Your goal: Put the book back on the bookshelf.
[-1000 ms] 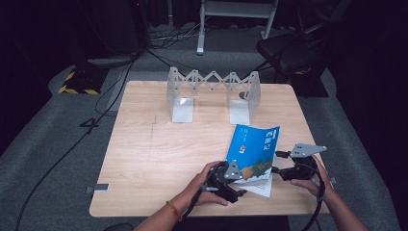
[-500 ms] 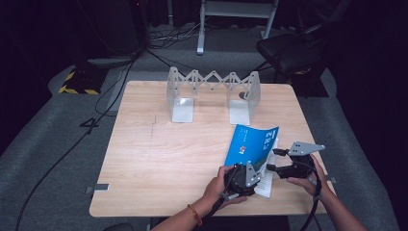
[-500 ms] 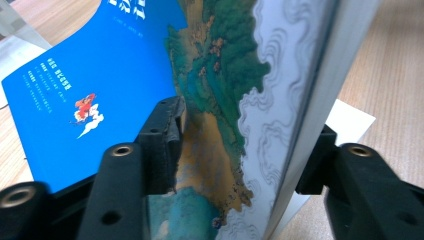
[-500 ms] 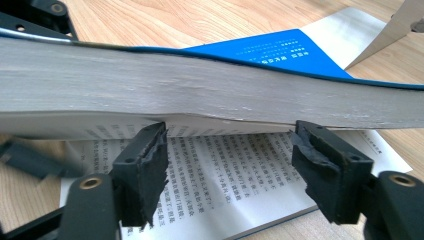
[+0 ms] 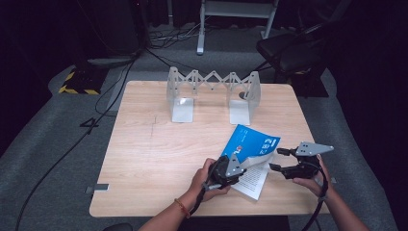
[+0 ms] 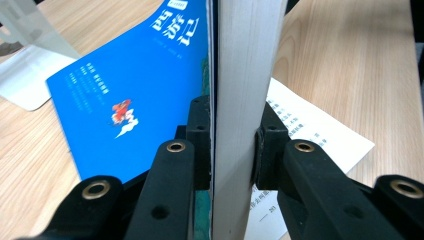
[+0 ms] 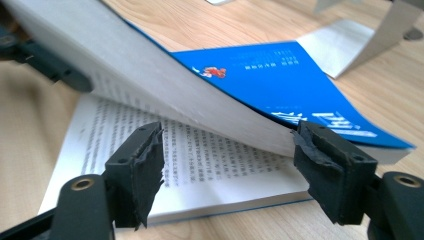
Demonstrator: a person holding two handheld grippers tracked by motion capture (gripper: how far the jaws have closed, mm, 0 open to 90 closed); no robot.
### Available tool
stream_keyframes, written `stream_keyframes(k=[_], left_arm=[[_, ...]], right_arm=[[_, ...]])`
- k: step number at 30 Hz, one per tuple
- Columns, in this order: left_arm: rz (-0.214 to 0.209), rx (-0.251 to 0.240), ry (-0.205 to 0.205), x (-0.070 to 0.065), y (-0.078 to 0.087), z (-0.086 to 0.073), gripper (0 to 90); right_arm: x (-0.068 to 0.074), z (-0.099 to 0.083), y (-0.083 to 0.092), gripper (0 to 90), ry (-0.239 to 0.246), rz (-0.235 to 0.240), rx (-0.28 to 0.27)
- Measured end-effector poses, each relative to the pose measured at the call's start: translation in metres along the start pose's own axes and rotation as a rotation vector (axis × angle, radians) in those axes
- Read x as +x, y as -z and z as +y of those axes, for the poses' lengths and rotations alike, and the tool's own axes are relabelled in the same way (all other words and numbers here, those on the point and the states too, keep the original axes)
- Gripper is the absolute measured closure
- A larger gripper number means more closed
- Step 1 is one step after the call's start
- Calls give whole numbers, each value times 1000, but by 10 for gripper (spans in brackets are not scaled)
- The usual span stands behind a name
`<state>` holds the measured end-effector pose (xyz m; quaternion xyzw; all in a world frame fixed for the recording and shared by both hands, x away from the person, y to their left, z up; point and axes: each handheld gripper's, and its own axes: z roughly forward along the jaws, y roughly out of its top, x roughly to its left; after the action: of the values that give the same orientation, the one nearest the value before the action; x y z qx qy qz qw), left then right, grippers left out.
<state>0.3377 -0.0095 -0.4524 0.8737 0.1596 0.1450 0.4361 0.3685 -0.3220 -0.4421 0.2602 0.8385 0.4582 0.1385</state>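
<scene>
The blue book [image 5: 250, 156] lies open near the worktop [image 5: 159, 154]'s front right corner, its cover and a thick sheaf of pages lifted off the printed page [image 7: 200, 155] below. The left gripper [image 5: 230, 168] has just been closing its jaws and now clamps that lifted sheaf edge-on, pads pressed to both sides. The right gripper [image 5: 284, 161] sits just right of the book, jaws spread wide and, it seems, touching nothing. Against the earlier picture, the cover stands higher. A folding metal bookstand [image 5: 214, 94] sits at the far edge.
</scene>
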Motion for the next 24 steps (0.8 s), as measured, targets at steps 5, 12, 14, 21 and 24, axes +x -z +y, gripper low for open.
stream_keyframes(k=[5,12,14,21,24], left_arm=[[-24,17,16,12,19,-12,742],[-38,31,37,26,44,-33,714],[-46,36,35,30,50,-37,709],[-56,54,38,43,65,-49,695],[-50,45,50,49,72,-54,690]], right_arm=[[10,18,3,281,70,46,-32],[24,42,-34,294,183,105,29],[25,42,-53,308,205,140,50],[21,29,-79,335,272,155,118],[14,26,-80,393,303,106,107]])
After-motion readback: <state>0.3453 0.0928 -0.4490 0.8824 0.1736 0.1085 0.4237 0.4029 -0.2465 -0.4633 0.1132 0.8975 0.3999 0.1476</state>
